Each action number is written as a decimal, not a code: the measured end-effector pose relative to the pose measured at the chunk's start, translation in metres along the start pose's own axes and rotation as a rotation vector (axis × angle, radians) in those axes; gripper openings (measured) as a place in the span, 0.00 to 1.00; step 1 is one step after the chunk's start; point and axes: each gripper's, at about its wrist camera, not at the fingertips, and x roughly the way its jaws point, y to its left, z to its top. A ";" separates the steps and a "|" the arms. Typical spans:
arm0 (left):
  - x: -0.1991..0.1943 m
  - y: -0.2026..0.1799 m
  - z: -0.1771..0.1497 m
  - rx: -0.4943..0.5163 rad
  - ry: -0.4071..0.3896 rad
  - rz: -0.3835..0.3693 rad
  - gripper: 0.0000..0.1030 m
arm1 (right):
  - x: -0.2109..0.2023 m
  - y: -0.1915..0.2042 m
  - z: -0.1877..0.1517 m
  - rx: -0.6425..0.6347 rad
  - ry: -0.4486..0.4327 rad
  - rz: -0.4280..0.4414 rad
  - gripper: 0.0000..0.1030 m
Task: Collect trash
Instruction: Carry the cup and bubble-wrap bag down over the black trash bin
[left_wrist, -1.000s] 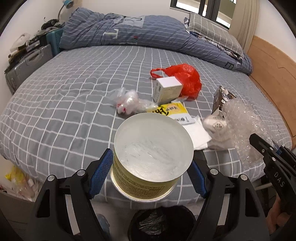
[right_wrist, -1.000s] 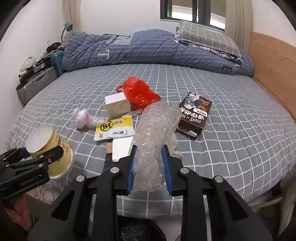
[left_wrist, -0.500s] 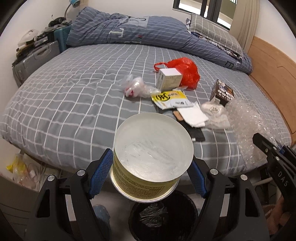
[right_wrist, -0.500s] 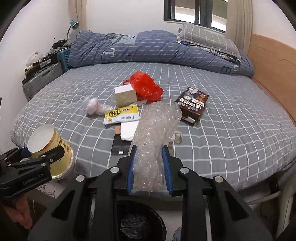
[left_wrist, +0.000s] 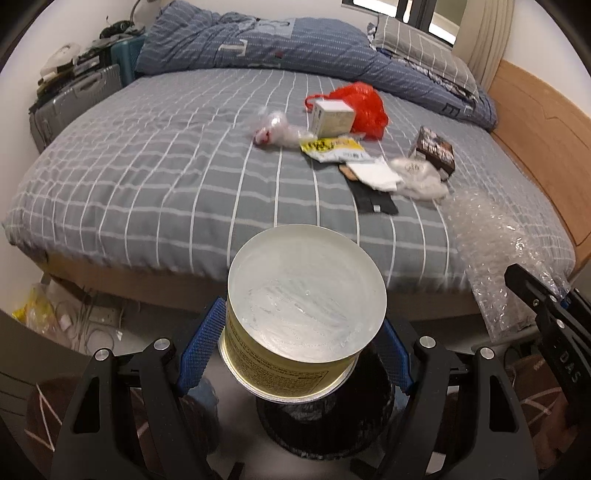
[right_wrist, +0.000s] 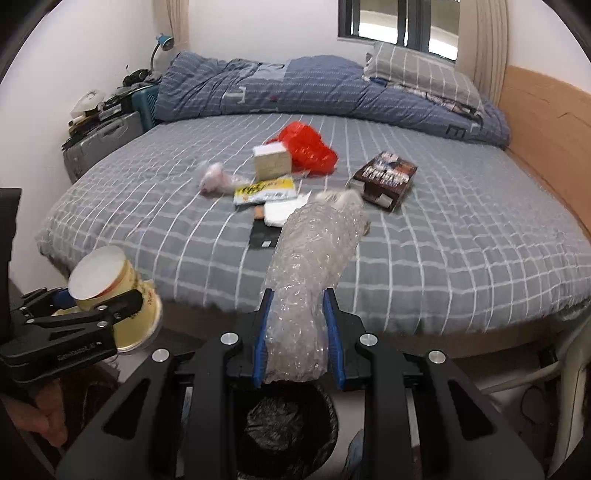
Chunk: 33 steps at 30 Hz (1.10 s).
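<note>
Left gripper (left_wrist: 295, 343): jaws wide, blue pads clamped on a yellow tub (left_wrist: 295, 332) with a white lid, held above the black-lined bin (left_wrist: 325, 424). Right gripper (right_wrist: 297, 339): jaws narrow, pinching a roll of bubble wrap (right_wrist: 310, 266) over the same bin. Beyond, on the checked bed (right_wrist: 461, 240): red bag (right_wrist: 306, 147), small box (right_wrist: 271, 160), yellow packet (right_wrist: 264, 189), dark carton (right_wrist: 386, 177), and what may be tissue, blurred.
</note>
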 end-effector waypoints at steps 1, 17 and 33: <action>0.001 0.000 -0.005 0.006 0.012 0.000 0.73 | -0.003 0.002 -0.004 -0.005 0.003 -0.001 0.25; -0.017 0.001 -0.046 0.019 0.073 0.026 0.73 | -0.019 0.007 -0.042 -0.007 0.072 0.011 0.25; 0.022 0.026 -0.081 -0.001 0.174 0.039 0.73 | 0.021 0.020 -0.084 0.010 0.219 0.041 0.25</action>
